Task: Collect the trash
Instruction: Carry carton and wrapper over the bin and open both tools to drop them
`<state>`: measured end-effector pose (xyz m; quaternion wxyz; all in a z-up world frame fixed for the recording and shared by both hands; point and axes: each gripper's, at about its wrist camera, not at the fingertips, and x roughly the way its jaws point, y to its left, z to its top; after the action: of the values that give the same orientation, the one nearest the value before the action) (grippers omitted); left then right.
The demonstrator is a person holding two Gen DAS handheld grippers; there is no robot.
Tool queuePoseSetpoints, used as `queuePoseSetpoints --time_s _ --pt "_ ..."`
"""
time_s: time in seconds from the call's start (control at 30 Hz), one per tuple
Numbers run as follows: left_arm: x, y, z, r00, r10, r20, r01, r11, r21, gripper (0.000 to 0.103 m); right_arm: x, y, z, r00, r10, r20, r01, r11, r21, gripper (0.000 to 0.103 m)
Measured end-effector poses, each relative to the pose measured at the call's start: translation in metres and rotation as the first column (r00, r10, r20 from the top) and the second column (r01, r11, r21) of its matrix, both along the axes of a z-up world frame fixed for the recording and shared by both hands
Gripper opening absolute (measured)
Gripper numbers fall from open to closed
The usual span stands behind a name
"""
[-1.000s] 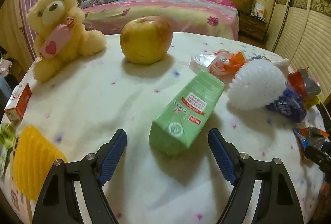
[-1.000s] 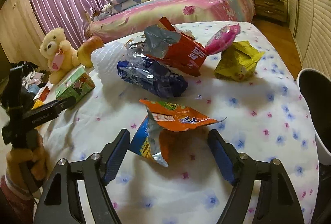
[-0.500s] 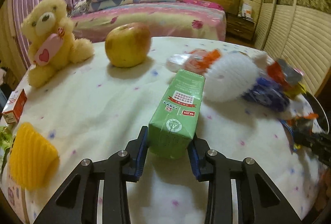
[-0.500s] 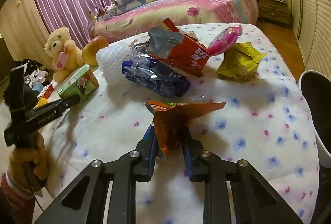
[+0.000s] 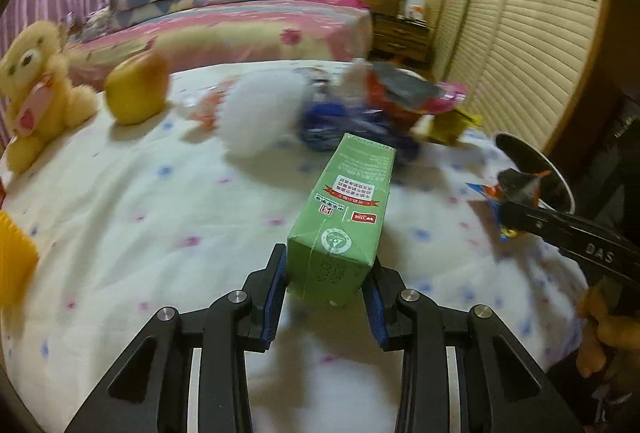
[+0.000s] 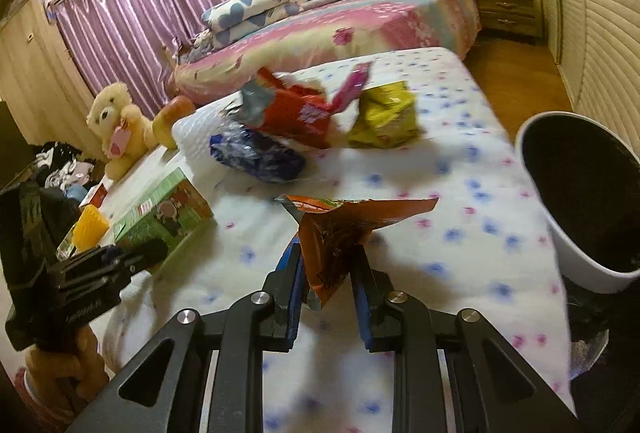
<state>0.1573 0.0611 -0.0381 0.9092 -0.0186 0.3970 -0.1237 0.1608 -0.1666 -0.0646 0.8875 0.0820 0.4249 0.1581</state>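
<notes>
Both our grippers have closed since a second ago and now carry their loads over the cloth-covered table (image 5: 120, 233). Our left gripper (image 5: 326, 285), whose jaws stood wide around the green carton (image 5: 344, 217) before, now clamps it by its near end, its pads pressed to both sides; the carton is raised off the cloth and points toward the heap of wrappers (image 5: 380, 109). Our right gripper (image 6: 330, 277) has likewise shut on the orange wrapper (image 6: 340, 233), which lay flat on the cloth and now stands crumpled between the pads.

The left view has swung rightward: the teddy (image 5: 32, 89) and apple (image 5: 136, 93) have slid to the left edge, and the bin's (image 5: 536, 169) rim has come in at the right, beyond the right gripper's tip.

Only the right view shows the bin (image 6: 576, 225) fully, white with a dark inside, just off the table's right side, and the yellow packet (image 6: 384, 117) clearly. It also shows the left gripper from outside, with the hand (image 6: 68, 365) below it.
</notes>
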Motion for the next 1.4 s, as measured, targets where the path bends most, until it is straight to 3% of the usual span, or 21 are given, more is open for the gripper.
queuePoseSetpoints --time_s 0.77,1.2,1.4 --pt "0.015 -0.086 0.001 0.989 -0.148 -0.005 0.148 0.989 -0.025 0.032 -0.014 -0.084 0.01 0.989 -0.149 0.021 0.148 0.989 0.022 0.022" --pt "0.031 -0.127 -0.015 0.976 -0.21 -0.065 0.21 0.978 -0.014 0.034 -0.015 -0.109 0.009 0.981 -0.194 0.017 0.193 0.981 0.034 0.022" --pt "0.039 -0.133 -0.018 0.976 -0.21 -0.051 0.209 0.978 -0.019 0.031 -0.014 -0.114 0.008 0.978 -0.206 0.009 0.206 0.978 0.038 0.022"
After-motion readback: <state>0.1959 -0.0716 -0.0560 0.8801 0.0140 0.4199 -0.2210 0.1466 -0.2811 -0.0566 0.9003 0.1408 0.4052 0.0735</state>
